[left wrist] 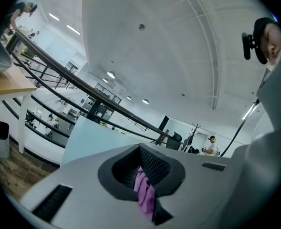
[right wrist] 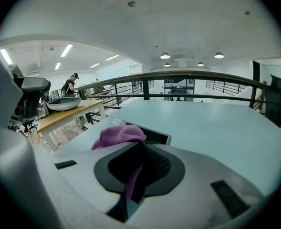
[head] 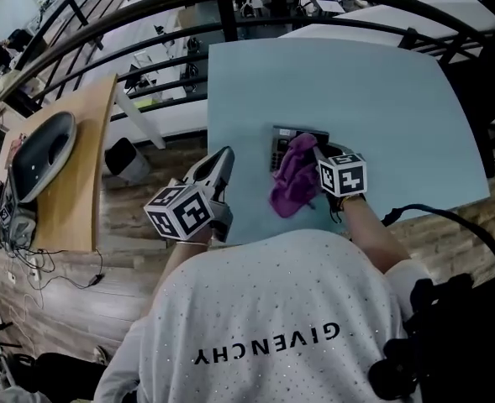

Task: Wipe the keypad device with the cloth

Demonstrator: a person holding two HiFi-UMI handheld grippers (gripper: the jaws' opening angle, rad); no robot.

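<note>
The keypad device [head: 291,138] lies on the light blue table [head: 373,99], partly under a purple cloth [head: 292,175]. My right gripper [head: 321,159] is at the device's right side, shut on the cloth. In the right gripper view a strand of the cloth [right wrist: 122,136] runs down into the jaws, and the device [right wrist: 154,135] shows just behind it. My left gripper [head: 223,159] hovers at the table's left edge, apart from the cloth and tilted upward. Its jaws stand together. A sliver of the purple cloth [left wrist: 145,194] shows in the slit between them.
A wooden side table [head: 79,175] with a grey bowl [head: 39,154] stands to the left, beside a dark bin [head: 128,159] on the floor. A black railing [head: 230,7] curves behind the blue table. Cables [head: 449,217] trail at the right.
</note>
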